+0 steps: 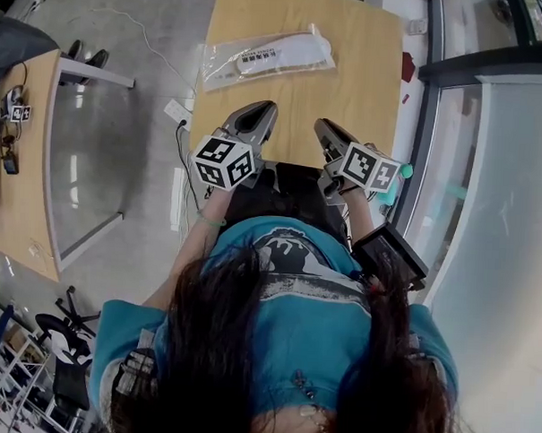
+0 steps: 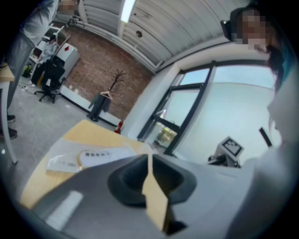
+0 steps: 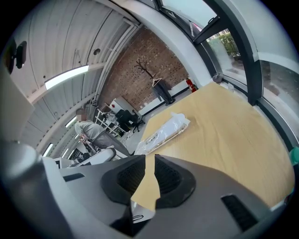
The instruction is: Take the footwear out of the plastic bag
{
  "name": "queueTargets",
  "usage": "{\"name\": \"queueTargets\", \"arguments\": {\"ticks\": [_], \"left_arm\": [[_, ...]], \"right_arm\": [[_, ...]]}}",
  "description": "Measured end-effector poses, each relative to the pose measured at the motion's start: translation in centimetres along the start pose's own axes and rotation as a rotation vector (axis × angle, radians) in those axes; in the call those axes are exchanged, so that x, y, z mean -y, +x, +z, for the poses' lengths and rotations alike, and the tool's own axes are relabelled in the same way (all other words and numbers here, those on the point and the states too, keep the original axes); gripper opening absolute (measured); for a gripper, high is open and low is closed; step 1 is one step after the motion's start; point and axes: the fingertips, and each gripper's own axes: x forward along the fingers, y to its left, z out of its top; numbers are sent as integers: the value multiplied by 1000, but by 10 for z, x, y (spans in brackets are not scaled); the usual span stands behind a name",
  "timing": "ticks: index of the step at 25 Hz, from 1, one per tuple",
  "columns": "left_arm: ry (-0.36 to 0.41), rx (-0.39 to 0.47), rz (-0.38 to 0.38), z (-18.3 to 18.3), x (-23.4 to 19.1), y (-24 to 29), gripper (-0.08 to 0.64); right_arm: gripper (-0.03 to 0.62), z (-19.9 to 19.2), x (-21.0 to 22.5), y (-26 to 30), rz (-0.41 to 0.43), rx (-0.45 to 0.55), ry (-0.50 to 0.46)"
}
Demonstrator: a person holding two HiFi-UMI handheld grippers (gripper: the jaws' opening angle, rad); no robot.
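The wooden table (image 1: 358, 71) fills the space ahead of the person, and most of it is bare. All of its right half and the strip along its near edge are open wood. A dark window frame (image 1: 428, 101) runs close beside its right edge, and grey floor (image 1: 144, 35) lies off its left edge.

The plastic bag (image 1: 269, 54) lies flat in the far left part of the table. It is slightly slanted, with its left end at the left edge, and the pale footwear (image 1: 292, 50) is sealed inside it.

Both grippers hang above the near edge, pointing toward the far edge, with bare wood between their tips and the bag. The left gripper (image 1: 262, 108) is nearer the bag, almost in line with its middle, with its jaws clenched together on nothing. The right gripper (image 1: 322, 125) points past the bag's right end. Its jaws stand a narrow slit apart with only the table showing through.
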Motion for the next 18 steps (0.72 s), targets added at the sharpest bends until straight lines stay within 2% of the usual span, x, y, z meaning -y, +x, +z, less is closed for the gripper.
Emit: {"name": "queueTargets", "arguments": {"ticks": [6, 9, 14, 18], "left_arm": [[-17, -11, 50, -3, 0, 23, 14], [-27, -19, 81, -9, -1, 30, 14], [-12, -43, 118, -18, -9, 43, 14], [6, -65, 142, -18, -19, 54, 14]], "right_arm": [[66, 26, 42, 32, 21, -76, -15], [66, 34, 67, 53, 22, -113, 9], [68, 49, 97, 93, 43, -147, 100], [133, 59, 111, 122, 72, -158, 199]]}}
